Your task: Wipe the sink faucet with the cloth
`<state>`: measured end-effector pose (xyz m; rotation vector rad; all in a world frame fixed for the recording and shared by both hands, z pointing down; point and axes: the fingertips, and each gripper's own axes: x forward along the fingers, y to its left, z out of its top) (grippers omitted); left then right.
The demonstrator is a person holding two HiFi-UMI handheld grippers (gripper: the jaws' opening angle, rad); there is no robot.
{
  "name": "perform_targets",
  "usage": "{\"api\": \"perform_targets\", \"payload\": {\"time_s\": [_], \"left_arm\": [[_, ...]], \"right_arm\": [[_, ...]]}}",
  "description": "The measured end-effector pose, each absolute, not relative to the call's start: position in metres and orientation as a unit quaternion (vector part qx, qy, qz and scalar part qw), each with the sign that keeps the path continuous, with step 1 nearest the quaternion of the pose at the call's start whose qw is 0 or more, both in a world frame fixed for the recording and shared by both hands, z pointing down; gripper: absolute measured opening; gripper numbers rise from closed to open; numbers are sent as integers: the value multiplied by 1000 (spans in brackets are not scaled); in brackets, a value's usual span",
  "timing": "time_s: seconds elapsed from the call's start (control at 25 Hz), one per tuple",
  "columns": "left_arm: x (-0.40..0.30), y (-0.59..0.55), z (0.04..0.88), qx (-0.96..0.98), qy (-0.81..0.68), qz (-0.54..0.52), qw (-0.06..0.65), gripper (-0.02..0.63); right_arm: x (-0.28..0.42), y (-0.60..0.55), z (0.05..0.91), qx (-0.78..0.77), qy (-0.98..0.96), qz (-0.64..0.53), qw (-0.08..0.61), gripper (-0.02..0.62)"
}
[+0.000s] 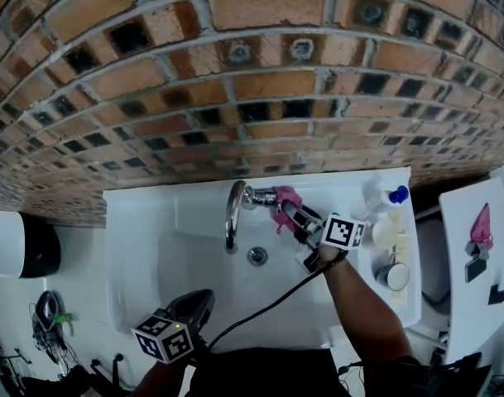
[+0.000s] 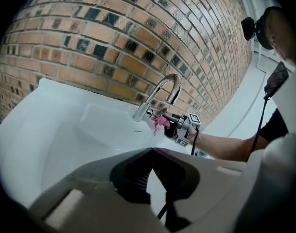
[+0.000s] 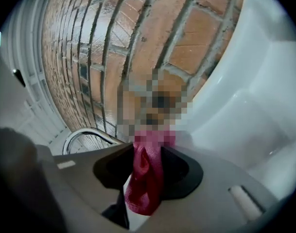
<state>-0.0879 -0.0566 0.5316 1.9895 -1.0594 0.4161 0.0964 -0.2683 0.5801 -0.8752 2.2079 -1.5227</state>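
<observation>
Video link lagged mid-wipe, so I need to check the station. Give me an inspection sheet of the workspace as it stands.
Surface: white sink, drain in the basin's middle.
Job's things: chrome faucet arches over the basin; pink cloth sits against its base end.
Clutter: blue-capped spray bottle, white bottle and cup on the sink's right ledge.
Grippers: right gripper shut on the cloth; left gripper shut, nothing between its jaws, low at the sink's front edge.
Cables: black cable runs from the right gripper back to the person.
Surroundings: brick wall behind; white-and-black container to the left; white side surface to the right with a pink item.
</observation>
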Motion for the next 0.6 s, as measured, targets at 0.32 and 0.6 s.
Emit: {"api": "perform_targets", "payload": {"time_s": [0.32,0.6], "left_arm": [[-81,-62,536,797,-403,177,413,6],[-80,-61,538,801,-392,177,416,6]], "right_arm": [[101,-254,554,-305,804,-492,138,150],[94,-239,508,-295,868,-390,86,150]]}}
